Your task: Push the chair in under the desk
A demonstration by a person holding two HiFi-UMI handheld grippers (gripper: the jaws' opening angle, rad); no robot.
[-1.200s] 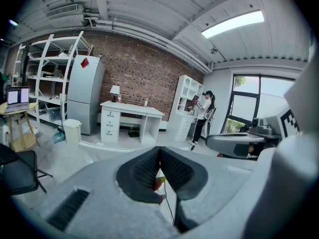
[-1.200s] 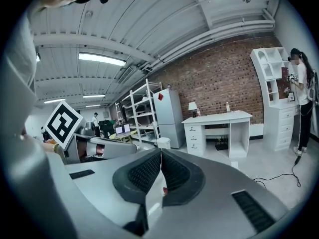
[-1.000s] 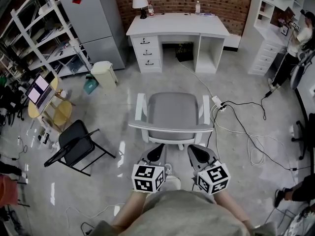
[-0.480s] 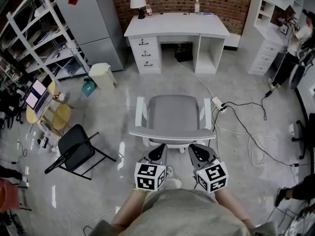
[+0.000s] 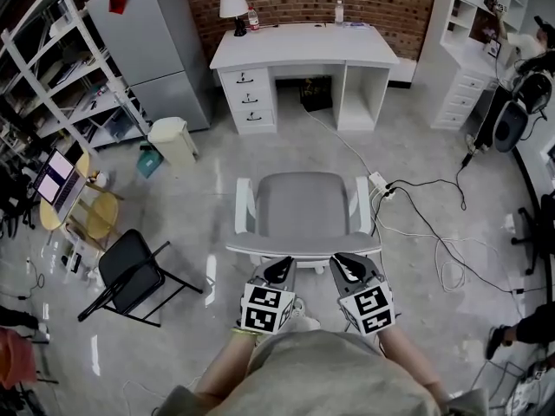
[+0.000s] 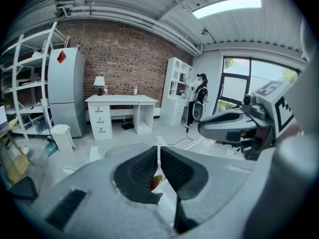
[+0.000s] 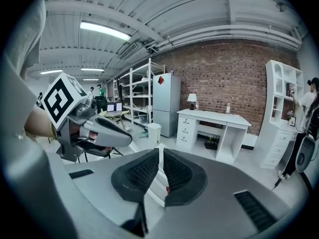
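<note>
Grey armchair (image 5: pixel 303 204) on open floor, white desk (image 5: pixel 303 46) well apart beyond the chair, left gripper (image 5: pixel 278 267) and right gripper (image 5: pixel 348 265) just behind the chair's backrest, both clenched, empty.

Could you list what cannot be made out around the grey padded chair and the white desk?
Base of the grey padded chair: head view, mostly hidden under its seat.
Whether left gripper and right gripper touch the backrest: head view too small; gripper views blocked by their own shut jaws.
Dark items under the white desk: too small, shadowed.
</note>
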